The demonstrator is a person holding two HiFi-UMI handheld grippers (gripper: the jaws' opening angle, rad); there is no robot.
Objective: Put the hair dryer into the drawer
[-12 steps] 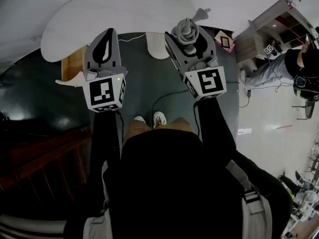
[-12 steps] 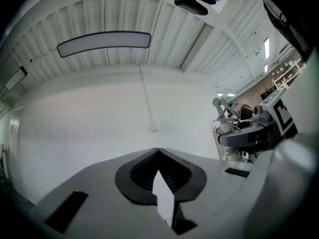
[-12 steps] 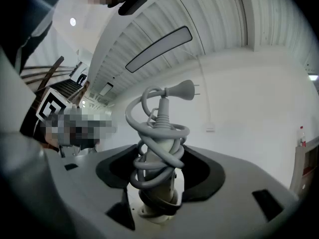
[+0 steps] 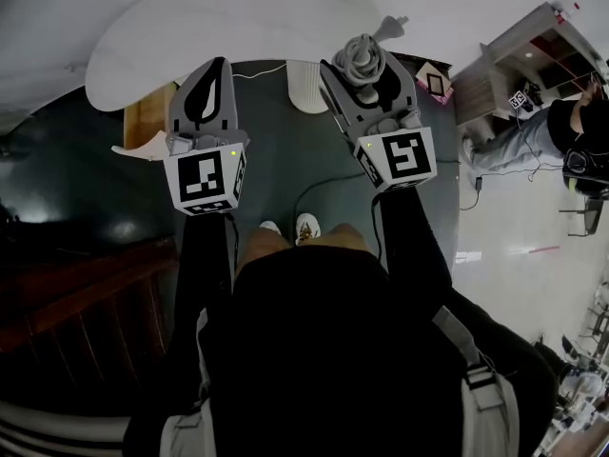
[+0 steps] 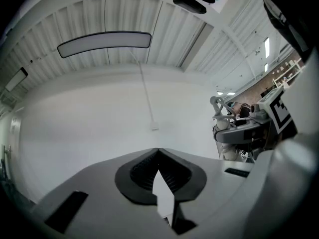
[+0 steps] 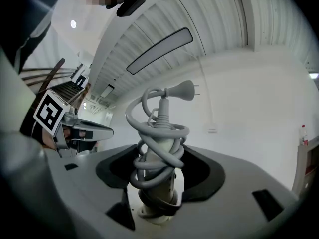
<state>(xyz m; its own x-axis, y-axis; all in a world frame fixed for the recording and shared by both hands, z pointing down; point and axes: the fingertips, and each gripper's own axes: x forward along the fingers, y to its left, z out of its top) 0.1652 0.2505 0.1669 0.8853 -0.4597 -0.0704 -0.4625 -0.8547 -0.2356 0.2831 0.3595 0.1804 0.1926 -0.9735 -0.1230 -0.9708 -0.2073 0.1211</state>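
Note:
A grey hair dryer point(image 6: 158, 133) with its cord wound round it stands between the jaws of my right gripper point(image 6: 155, 168), which is shut on it; the plug point(image 6: 182, 89) sticks up on top. In the head view the right gripper point(image 4: 363, 76) holds the hair dryer point(image 4: 362, 57) level in front of the person, beside a white round table point(image 4: 228, 27). My left gripper point(image 4: 213, 67) hangs to its left, shut and empty, its tips meeting point(image 5: 158, 150). A wooden cabinet part point(image 4: 145, 120) shows under the table's edge, left of the left gripper.
The table's white ribbed pedestal point(image 4: 304, 89) stands between the grippers. A cable point(image 4: 319, 188) runs across the dark floor by the person's feet. Dark wooden furniture point(image 4: 86, 293) fills the left side. A wooden shelf point(image 4: 514, 60) and another person point(image 4: 571, 127) are at the far right.
Hardly anything: the view has shifted a little to the right. Both grippers keep their pose, and the hair dryer stays in the right one.

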